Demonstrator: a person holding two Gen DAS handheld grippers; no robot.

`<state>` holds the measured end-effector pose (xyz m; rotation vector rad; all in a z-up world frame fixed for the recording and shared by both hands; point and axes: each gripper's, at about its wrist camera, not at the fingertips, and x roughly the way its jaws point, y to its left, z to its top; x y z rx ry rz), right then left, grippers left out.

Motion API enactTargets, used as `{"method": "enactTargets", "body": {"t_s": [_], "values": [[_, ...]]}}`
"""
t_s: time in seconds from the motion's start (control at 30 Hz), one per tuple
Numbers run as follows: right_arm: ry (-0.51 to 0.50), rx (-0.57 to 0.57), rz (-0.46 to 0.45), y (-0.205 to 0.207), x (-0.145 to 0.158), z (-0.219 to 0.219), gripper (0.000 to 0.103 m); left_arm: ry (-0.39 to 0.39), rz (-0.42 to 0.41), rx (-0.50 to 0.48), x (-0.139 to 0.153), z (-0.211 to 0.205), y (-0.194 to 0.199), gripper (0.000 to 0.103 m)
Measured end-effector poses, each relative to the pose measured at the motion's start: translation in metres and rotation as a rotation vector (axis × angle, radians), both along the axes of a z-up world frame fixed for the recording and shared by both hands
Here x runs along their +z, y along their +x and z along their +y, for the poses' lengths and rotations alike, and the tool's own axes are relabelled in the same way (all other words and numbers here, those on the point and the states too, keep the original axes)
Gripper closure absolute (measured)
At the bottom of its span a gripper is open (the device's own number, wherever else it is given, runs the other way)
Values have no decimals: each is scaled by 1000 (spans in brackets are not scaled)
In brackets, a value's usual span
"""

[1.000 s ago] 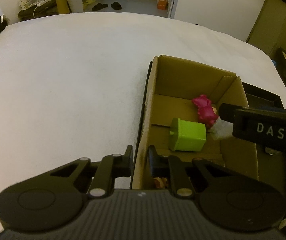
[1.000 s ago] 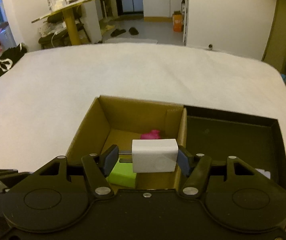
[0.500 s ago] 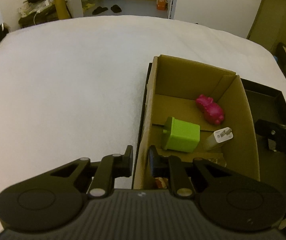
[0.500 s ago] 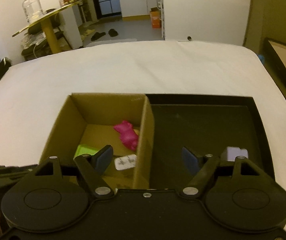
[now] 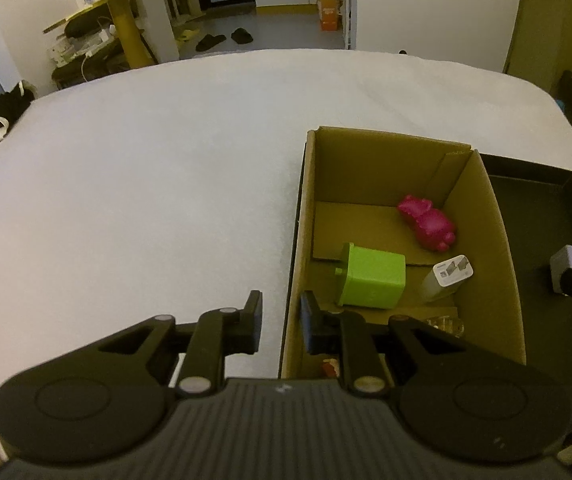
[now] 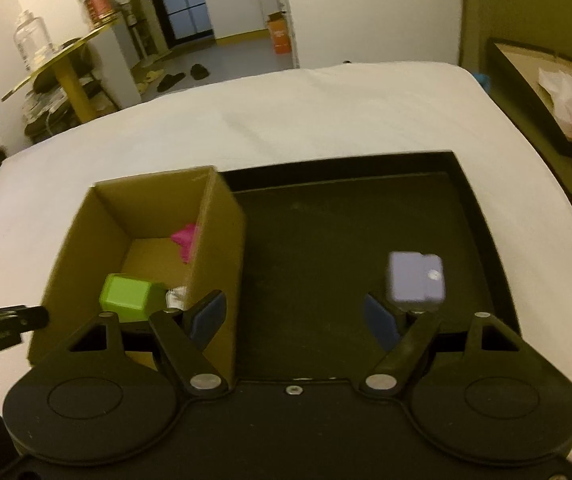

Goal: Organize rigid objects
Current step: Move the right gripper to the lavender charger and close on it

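A cardboard box (image 5: 481, 216) (image 6: 214, 232) stands inside a black tray (image 6: 365, 240) (image 5: 545, 216). In the box lie a green block (image 5: 371, 276) (image 6: 126, 298), a pink toy (image 5: 427, 222) (image 6: 185, 240) and a white charger (image 5: 447, 278). A lilac block (image 6: 415, 276) (image 5: 567, 266) sits on the tray floor at the right. My left gripper (image 5: 280, 322) is shut on the box's left wall near its front corner. My right gripper (image 6: 295, 316) is open and empty above the tray, its right finger just left of the lilac block.
The box and tray rest on a wide white surface (image 5: 126, 200). A second dark tray with white paper (image 6: 557, 92) stands beyond the right edge. A yellow side table (image 5: 122, 24) and shoes are on the floor behind.
My right gripper opened and let the white charger fall into the box, then moved right over the black tray toward the lilac block. My left gripper kept its hold.
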<state>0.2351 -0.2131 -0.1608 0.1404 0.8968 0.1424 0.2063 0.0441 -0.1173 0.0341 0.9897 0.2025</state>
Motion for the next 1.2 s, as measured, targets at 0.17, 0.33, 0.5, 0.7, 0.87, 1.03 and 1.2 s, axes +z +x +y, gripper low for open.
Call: {"method": "enactTargets", "body": {"t_s": [0.17, 0.33, 0.5, 0.7, 0.87, 1.03, 1.2], "values": [[13, -41, 11, -1, -11, -22, 28, 60, 16, 13, 0, -7, 3, 74], [24, -72, 13, 2, -21, -38, 24, 135, 22, 13, 0, -17, 5, 60], [8, -98, 10, 9, -32, -48, 20, 218, 31, 10, -1, -28, 8, 53], [6, -135, 5, 19, -44, -60, 11, 285, 41, 23, -5, -37, 14, 47], [-10, -147, 28, 30, -58, -66, 10, 349, 39, 42, -7, -45, 21, 36], [-4, -151, 35, 38, -65, -69, 10, 395, 64, 33, -12, -55, 28, 32], [-31, -150, 24, 46, -68, -66, 10, 385, 85, 56, -15, -56, 33, 31]]}}
